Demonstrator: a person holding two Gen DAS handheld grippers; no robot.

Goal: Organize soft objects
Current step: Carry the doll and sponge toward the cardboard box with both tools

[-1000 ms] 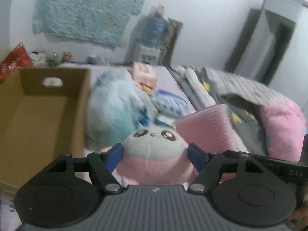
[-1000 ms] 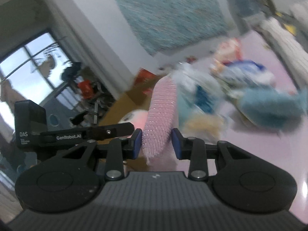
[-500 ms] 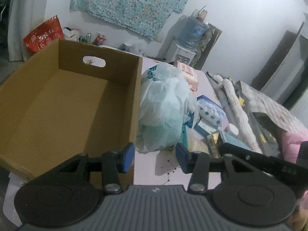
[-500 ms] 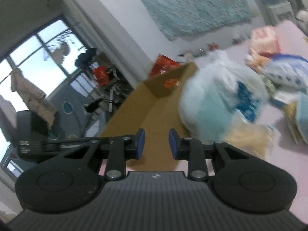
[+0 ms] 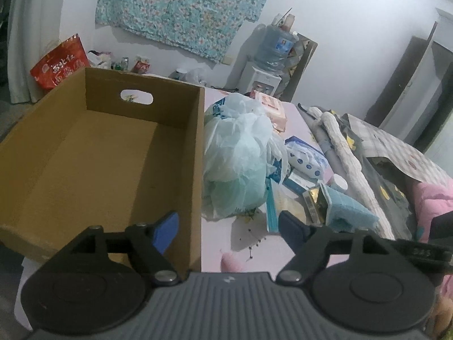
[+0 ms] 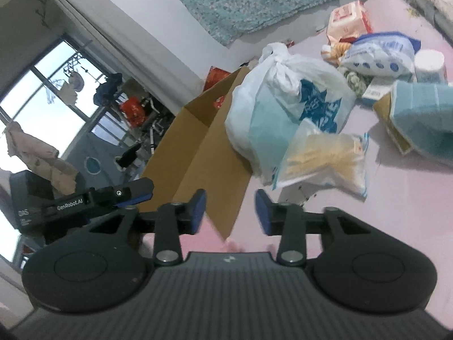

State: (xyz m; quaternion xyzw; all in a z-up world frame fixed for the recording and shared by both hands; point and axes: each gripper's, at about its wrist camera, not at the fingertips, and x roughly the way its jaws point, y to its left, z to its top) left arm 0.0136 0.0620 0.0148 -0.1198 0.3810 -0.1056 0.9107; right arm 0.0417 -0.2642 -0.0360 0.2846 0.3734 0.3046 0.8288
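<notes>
- A floral turquoise cloth (image 5: pixel 184 11) hangs on the white wall.
- A water dispenser (image 5: pixel 262 80) carries a blue bottle (image 5: pixel 276 46) in the corner.
- A red gift bag (image 5: pixel 61 65) stands behind the box.
- A window (image 6: pixel 42 96) looks onto hanging laundry (image 6: pixel 31 153).
- A dark doorway (image 5: pixel 421 96) opens at right.

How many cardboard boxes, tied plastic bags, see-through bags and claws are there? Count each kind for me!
cardboard box: 1
tied plastic bag: 1
see-through bag: 1
claws: 2, the left claw and the right claw, both open and empty
Total: 5
</notes>
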